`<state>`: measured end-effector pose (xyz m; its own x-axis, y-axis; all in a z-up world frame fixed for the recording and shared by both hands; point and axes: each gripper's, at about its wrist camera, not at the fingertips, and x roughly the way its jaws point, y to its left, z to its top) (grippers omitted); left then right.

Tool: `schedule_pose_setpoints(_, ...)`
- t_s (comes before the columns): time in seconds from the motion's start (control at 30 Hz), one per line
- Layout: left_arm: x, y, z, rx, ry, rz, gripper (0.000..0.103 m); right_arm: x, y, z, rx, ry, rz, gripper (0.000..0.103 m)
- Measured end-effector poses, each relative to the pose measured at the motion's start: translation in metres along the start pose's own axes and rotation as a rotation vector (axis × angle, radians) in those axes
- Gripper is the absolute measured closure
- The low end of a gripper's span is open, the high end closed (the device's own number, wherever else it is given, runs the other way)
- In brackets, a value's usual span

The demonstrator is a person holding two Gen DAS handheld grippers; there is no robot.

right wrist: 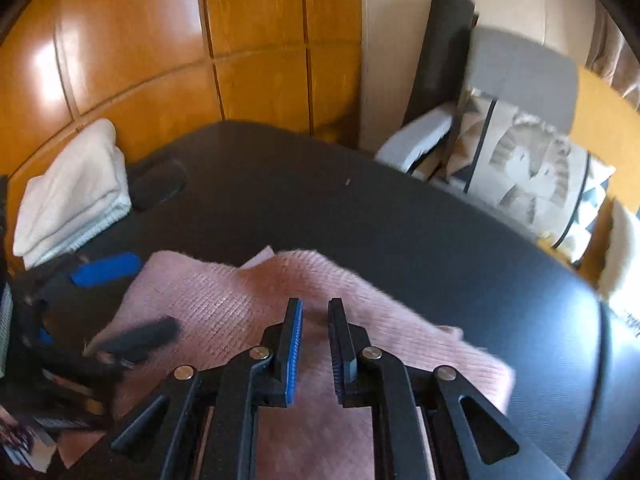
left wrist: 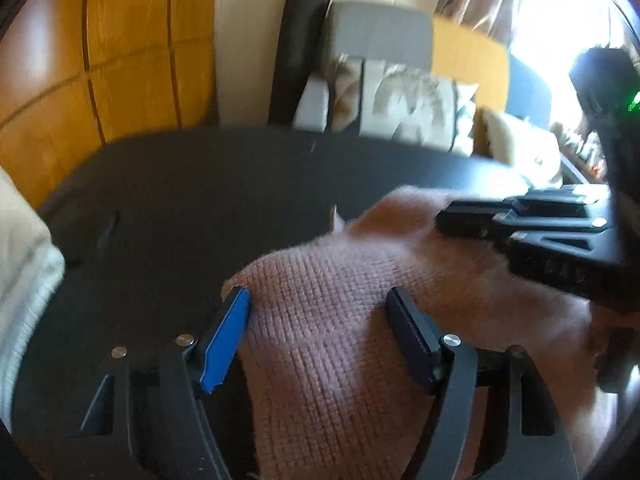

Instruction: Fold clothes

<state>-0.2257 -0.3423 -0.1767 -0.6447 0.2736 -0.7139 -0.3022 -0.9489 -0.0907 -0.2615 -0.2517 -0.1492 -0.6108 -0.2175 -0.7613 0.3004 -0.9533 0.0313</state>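
pink knit garment (right wrist: 224,312) lying on the dark bench (right wrist: 360,208), both tongs over it

the garment's long axis runs from the near left toward the right edge of the bench in the right wrist view, with a raised fold along its far edge. the left tongs (left wrist: 318,300) stand wide, the knit bulging up between the pads; whether they press on it i cannot tell. the right tongs (right wrist: 314,312) are narrow, a slim gap showing between the pads, and whether cloth is pinched there i cannot tell. only the right wrist view shows the folded white clothes (right wrist: 72,192) at the bench's far left; a patterned cushion (right wrist: 528,168) sits beyond the bench.
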Motion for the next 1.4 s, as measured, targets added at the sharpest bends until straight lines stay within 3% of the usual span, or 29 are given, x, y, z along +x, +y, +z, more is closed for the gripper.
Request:
schedule_pose_setpoints(0.13,0.001,0.010,-0.004,-0.046,0.011,-0.011,0.027,0.028,-0.007,0.001,0.033,0.104,-0.038,0.094)
schedule_pose_setpoints(0.23,0.009,0.022,-0.007,-0.098,0.037,-0.023,0.020,0.038,-0.023,0.001,0.118,0.129,-0.015,0.096)
schedule_pose_setpoints(0.3,0.020,0.030,-0.013,-0.171,0.067,-0.086,0.019,0.041,-0.027,0.000,0.135,0.123,-0.028,0.101)
schedule_pose_setpoints(0.53,0.021,0.031,-0.018,-0.171,0.062,-0.088,0.016,0.040,-0.028,0.001,0.140,0.088,-0.049,0.103)
schedule_pose_setpoints(0.67,0.010,0.038,-0.006,-0.166,0.085,-0.087,0.015,0.015,-0.018,-0.004,0.094,0.030,0.024,0.082)
schedule_pose_setpoints(0.77,-0.032,0.048,-0.010,-0.216,-0.060,-0.030,0.017,-0.034,-0.011,-0.012,0.080,-0.091,0.003,0.082)
schedule_pose_setpoints(0.9,-0.076,0.048,-0.035,-0.252,-0.169,-0.147,0.017,-0.102,-0.003,-0.050,0.130,-0.212,0.009,0.082)
schedule_pose_setpoints(1.0,-0.100,0.019,-0.061,-0.142,-0.197,-0.186,0.017,-0.130,-0.002,-0.088,0.200,-0.224,0.029,0.082)
schedule_pose_setpoints(1.13,-0.114,-0.026,-0.099,0.079,-0.225,-0.141,0.017,-0.141,0.006,-0.134,0.242,-0.195,0.053,0.082)
schedule_pose_setpoints(1.2,-0.106,-0.038,-0.108,0.158,-0.202,-0.079,0.017,-0.139,0.020,-0.149,0.226,-0.178,0.047,0.082)
schedule_pose_setpoints(1.27,-0.095,-0.037,-0.118,0.180,-0.141,-0.023,0.017,-0.132,0.035,-0.159,0.183,-0.161,0.045,0.082)
schedule_pose_setpoints(1.4,-0.082,-0.005,-0.133,0.055,-0.088,-0.080,0.011,-0.110,0.056,-0.172,0.096,-0.105,0.015,0.082)
